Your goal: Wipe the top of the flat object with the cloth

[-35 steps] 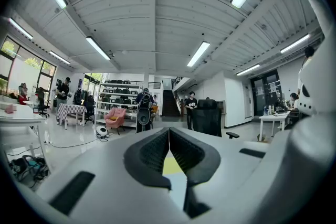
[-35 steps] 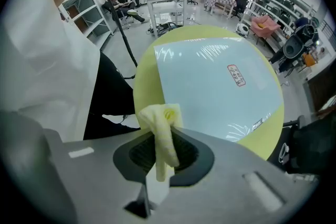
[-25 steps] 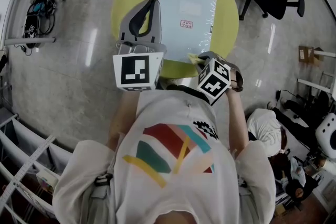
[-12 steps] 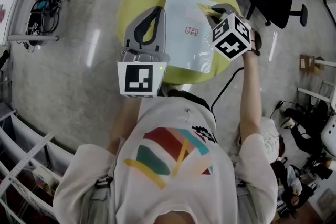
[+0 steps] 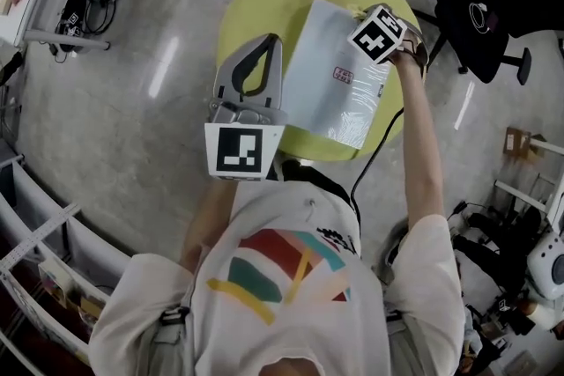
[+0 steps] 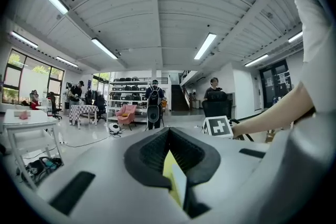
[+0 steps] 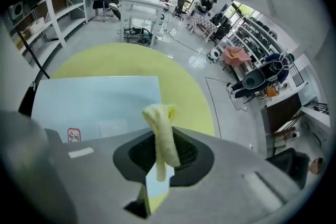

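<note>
**Cloth sitting at the far corner of the flat object**

So the flat object [image 5: 330, 92] is a pale blue sheet-like thing with a shiny wrap. It lies askew on the yellow-green round table [image 5: 264, 4], with a small red label [image 5: 342, 76] near its middle. Its near corner comes down close to the table's rim on the person's side.

The right gripper [image 5: 357, 13] is reached out to the far right corner of the flat object with its arm stretched. Its own view shows the jaws clamped on a yellow cloth [image 7: 163, 134], which pokes out past the tips as a bunched strip. In the head view the cloth looks to be right on that corner, but I honestly can't tell if it's pressing on the surface or just above it.

The left gripper [image 5: 256, 57] is over the left side of the table, just beside the flat object's left edge. Its jaws are together with nothing between them; only a sliver of table and pale blue shows through the gap.

There's a black office chair [image 5: 480, 18] on the floor well off to the right
</note>
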`<state>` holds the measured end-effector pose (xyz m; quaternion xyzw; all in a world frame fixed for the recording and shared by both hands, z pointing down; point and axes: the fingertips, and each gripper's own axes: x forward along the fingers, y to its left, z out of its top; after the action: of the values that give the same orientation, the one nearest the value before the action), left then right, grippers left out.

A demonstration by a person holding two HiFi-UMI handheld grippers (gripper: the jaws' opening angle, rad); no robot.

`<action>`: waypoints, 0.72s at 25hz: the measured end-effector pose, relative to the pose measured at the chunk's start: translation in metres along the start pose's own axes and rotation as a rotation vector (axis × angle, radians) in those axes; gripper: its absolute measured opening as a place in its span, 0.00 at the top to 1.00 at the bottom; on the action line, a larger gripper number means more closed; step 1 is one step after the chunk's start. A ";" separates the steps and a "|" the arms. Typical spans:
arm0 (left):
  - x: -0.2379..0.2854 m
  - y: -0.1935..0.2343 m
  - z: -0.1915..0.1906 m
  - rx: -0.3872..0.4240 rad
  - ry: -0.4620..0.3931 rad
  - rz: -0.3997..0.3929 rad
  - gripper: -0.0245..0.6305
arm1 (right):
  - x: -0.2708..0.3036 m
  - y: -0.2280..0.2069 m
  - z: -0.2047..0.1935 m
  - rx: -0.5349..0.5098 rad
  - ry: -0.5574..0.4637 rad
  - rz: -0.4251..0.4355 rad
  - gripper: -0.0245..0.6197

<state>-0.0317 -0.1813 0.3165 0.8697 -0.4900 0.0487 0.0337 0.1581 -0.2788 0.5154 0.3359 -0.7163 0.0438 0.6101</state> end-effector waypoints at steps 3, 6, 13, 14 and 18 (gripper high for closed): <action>-0.001 0.007 -0.003 -0.005 0.007 0.014 0.94 | 0.014 0.004 -0.002 -0.022 0.032 0.020 0.92; -0.002 0.012 -0.006 -0.008 0.011 0.026 0.94 | 0.022 0.010 -0.004 -0.033 0.051 0.047 0.92; -0.005 0.017 -0.008 -0.018 0.014 0.035 0.94 | 0.022 0.024 -0.006 -0.039 0.078 0.110 0.92; -0.006 0.018 -0.008 -0.021 0.013 0.035 0.94 | 0.020 0.028 -0.006 -0.039 0.080 0.126 0.92; -0.007 0.016 -0.007 -0.025 0.007 0.032 0.94 | 0.014 0.045 -0.008 -0.046 0.078 0.173 0.92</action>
<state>-0.0491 -0.1832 0.3231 0.8612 -0.5041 0.0463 0.0457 0.1402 -0.2464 0.5459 0.2569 -0.7190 0.0930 0.6391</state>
